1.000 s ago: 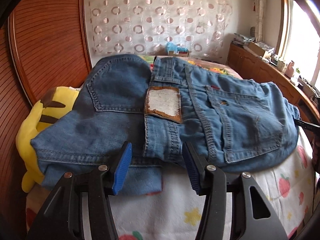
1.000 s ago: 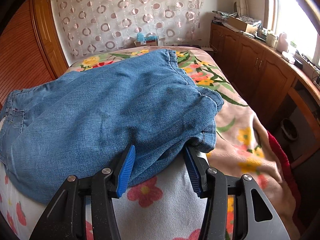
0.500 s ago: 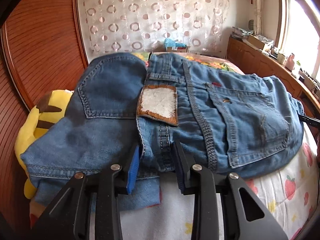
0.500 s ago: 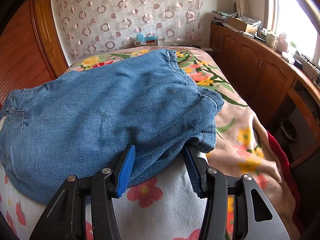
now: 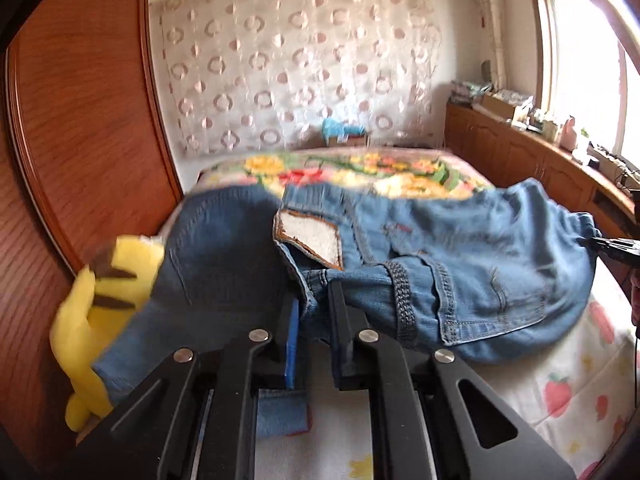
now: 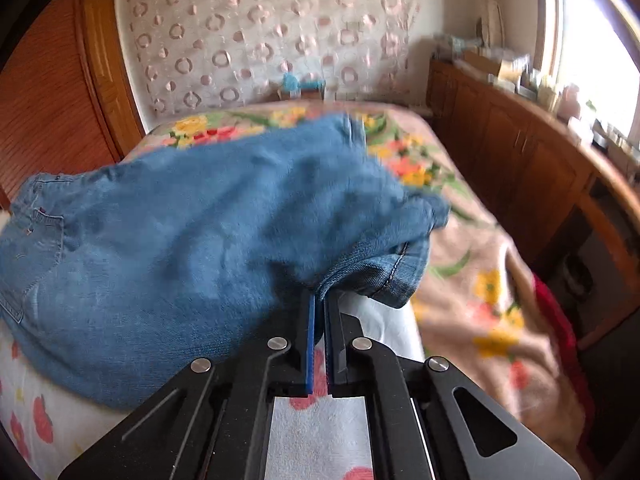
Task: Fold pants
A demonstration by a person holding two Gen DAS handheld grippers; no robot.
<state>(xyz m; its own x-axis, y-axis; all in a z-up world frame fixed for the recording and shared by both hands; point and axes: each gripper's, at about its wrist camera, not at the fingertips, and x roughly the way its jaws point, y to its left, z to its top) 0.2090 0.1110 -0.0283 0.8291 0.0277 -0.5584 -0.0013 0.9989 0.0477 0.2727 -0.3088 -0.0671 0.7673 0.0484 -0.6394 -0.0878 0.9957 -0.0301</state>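
On the bed [image 5: 580, 392], spread across a white fruit-print sheet w/ a floral blanket [image 6: 472, 320] beyond, lie the jeans [image 5: 460, 264], back side up: rear pocket and the leather waist patch [image 5: 310, 238] face the left wrist cam. Left hand-held gripper [image 5: 314, 312] is closed down on a bunch of denim near the waistband, just below the patch; cloth sits between the pads, puckered and pulled up off the sheet. Right hand-held gripper [image 6: 319, 312] has its pads nearly together, clamped on a folded denim edge at the jeans' near right end, by a stitched hem. Both pinches sit on the near edge, well apart, prob. so the two ends can be lifted together and carried over w/o the middle sagging too much. Both views are blurred, so judging: a lift for a fold is under way, fold not yet laid. Yellow plush toy [image 5: 104, 304] lies against the jeans' left end, beside the wooden wardrobe [image 5: 80, 120]; could snag there.
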